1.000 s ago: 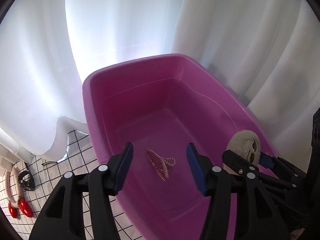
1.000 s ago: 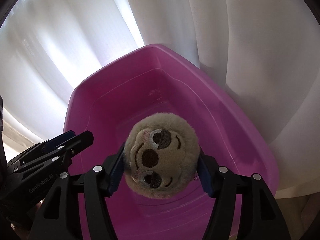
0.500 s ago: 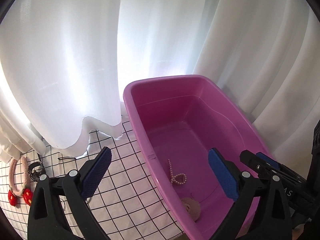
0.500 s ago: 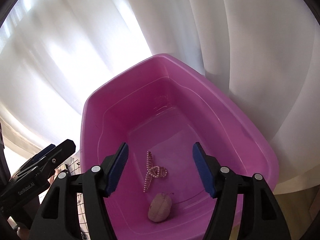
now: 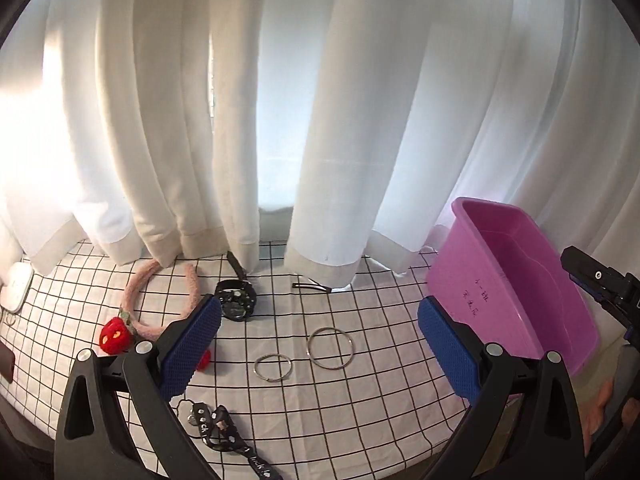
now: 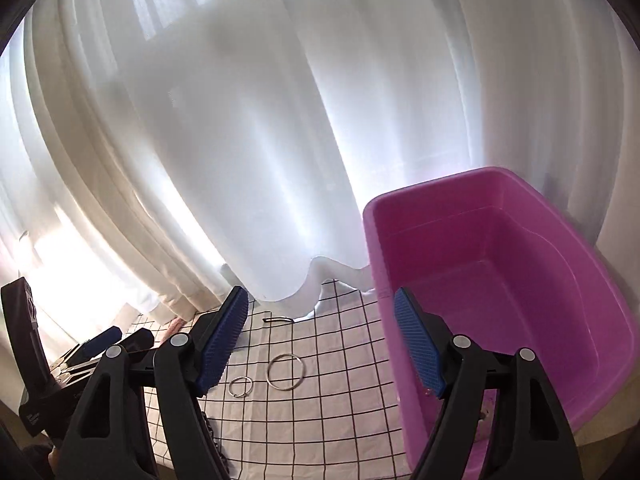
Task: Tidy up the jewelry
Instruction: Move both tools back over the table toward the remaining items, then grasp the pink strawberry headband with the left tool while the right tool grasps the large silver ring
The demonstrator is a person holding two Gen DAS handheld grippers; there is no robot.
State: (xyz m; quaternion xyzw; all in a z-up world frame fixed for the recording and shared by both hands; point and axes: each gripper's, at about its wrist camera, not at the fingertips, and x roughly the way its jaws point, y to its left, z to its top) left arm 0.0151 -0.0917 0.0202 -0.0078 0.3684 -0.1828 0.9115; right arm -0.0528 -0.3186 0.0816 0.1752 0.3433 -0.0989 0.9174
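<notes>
A: What is filling the back of the scene?
B: White curtains are hanging down to a tabletop that is wearing a white cloth with a black grid.

A: And the biggest thing on it?
B: A pink tub is sitting at the right end of the tabletop. In the right wrist view something small and pale is showing at its near end, too hidden to name.

A: What are the tools doing?
B: The left gripper is hovering over the cloth with its fingers spread wide and nothing between them. The right gripper is hanging over the tub's left rim; its jaws are opening, and nothing is being pinched.

A: Where is the jewelry lying?
B: A pink fuzzy headband with red plush pieces is lying at the left, near the curtain hem. A black watch is lying just right of it. A black strap with white lettering is lying at the near edge. A larger metal ring and a smaller metal ring are resting just beside each other mid-cloth, well apart from the tub.
</notes>
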